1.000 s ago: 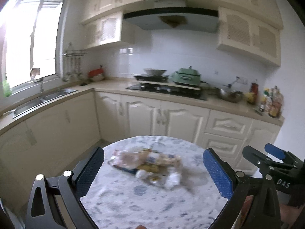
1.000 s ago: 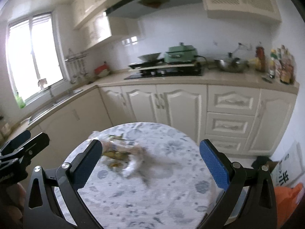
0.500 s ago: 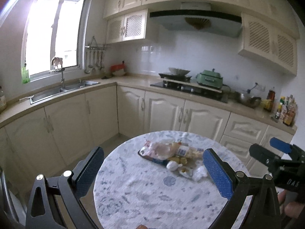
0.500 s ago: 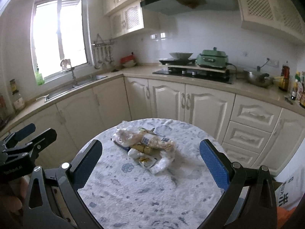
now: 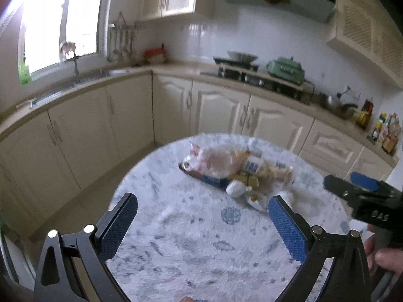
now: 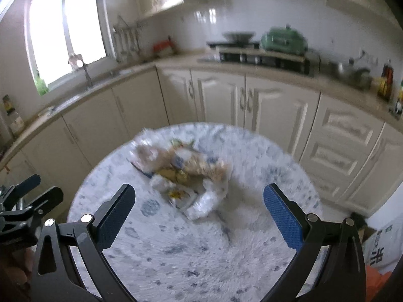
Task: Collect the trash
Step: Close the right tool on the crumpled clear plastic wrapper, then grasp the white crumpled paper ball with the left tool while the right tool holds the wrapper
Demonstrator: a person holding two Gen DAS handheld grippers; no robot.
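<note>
A pile of trash lies on a round marble-patterned table: clear plastic bags, snack wrappers, a dark blue packet and crumpled white tissue. It also shows in the right wrist view, blurred. My left gripper is open and empty, above the table's near part, short of the pile. My right gripper is open and empty, just short of the pile. The right gripper shows at the right edge of the left wrist view; the left gripper shows at the left edge of the right wrist view.
Cream kitchen cabinets wrap around behind the table, with a sink under the window, a stove with a pan and a green pot. A box and an orange bag sit on the floor at right.
Both grippers have moved closer to the table and the trash pile, which now looks larger. Both views are blurred by motion. Jaws stay open.
</note>
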